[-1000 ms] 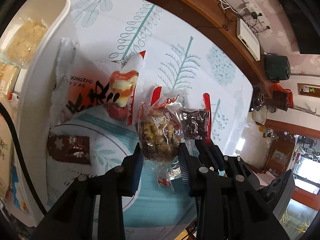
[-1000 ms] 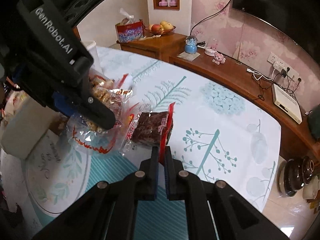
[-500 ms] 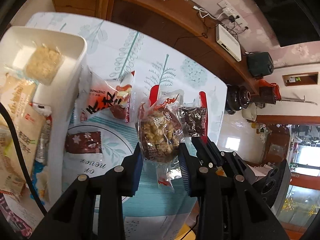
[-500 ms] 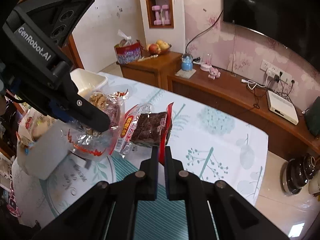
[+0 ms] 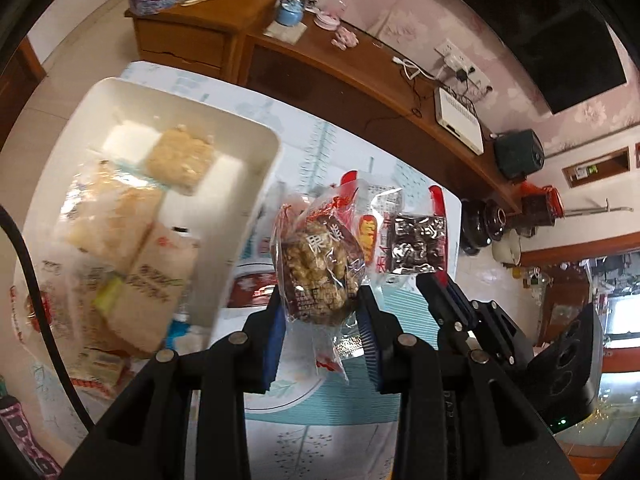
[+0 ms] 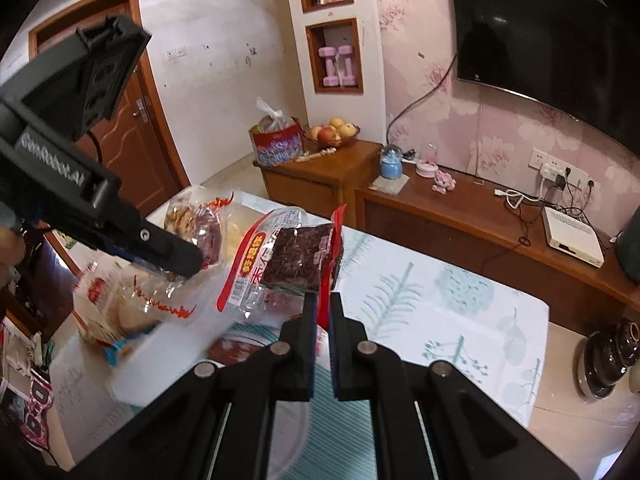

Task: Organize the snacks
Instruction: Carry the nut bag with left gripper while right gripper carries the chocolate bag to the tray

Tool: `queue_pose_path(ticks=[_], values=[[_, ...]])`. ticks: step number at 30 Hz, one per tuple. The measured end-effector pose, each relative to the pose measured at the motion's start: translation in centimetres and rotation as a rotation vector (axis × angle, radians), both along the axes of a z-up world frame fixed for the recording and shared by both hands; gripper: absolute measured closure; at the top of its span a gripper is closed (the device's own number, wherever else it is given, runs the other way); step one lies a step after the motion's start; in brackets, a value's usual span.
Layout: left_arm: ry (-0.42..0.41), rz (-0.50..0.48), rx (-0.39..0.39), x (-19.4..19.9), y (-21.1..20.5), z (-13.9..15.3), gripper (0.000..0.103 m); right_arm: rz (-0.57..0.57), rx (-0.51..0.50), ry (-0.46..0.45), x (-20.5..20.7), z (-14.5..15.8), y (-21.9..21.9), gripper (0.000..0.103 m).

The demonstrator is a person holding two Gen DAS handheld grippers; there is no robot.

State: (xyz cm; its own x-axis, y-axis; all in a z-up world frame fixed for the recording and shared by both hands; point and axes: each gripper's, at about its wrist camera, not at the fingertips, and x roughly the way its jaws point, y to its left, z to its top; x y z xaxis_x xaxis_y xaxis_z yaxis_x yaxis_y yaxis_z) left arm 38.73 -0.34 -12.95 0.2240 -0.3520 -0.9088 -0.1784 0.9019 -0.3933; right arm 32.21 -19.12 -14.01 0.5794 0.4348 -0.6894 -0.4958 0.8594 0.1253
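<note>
My left gripper [image 5: 320, 304] is shut on a clear packet of nut brittle [image 5: 316, 268], held up in the air beside the right rim of a white bin [image 5: 276, 148]. The bin holds several pale wrapped snacks [image 5: 120, 216]. Just right of it, my right gripper [image 5: 430, 280] hangs with a dark brown packet [image 5: 418, 246]. In the right wrist view, the right gripper [image 6: 325, 300] is shut on the red edge of that dark packet [image 6: 300, 258]. The left gripper [image 6: 176, 256] carries the nut packet [image 6: 196, 232] above the blurred bin [image 6: 172, 344].
A dark red packet [image 5: 252, 286] lies on the table with the leaf-print cloth [image 6: 440, 304], next to the bin. Beyond the table's far edge runs a wooden sideboard [image 6: 460, 208] with cables, a router and a fruit bowl. A floor drop lies right of the table.
Both grippers have risen with their packets still held. The left one has moved toward the bin, whose inside now fills the left of its view. The orange-and-white packet is out of sight.
</note>
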Motion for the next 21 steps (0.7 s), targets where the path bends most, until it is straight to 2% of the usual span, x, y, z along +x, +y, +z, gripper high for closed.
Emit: queue_pose_path(ticks=[9, 16, 21], values=[[-0.012, 0.033, 0.039, -2.1, 6.3, 0.1, 0.070, 0.028, 0.026, -0.004, -1.8, 1.2, 5.6, 0.098], [-0.060, 0.029, 0.123, -3.2, 10.9, 0.6, 0.070, 0.036, 0.046, 0.026, -3.3, 0.3, 10.3, 0.098], [-0.080, 0.040, 0.134, -3.6, 14.2, -0.4, 0.070, 0.019, 0.062, 0.069, -4.7, -0.9, 12.7, 0.098]])
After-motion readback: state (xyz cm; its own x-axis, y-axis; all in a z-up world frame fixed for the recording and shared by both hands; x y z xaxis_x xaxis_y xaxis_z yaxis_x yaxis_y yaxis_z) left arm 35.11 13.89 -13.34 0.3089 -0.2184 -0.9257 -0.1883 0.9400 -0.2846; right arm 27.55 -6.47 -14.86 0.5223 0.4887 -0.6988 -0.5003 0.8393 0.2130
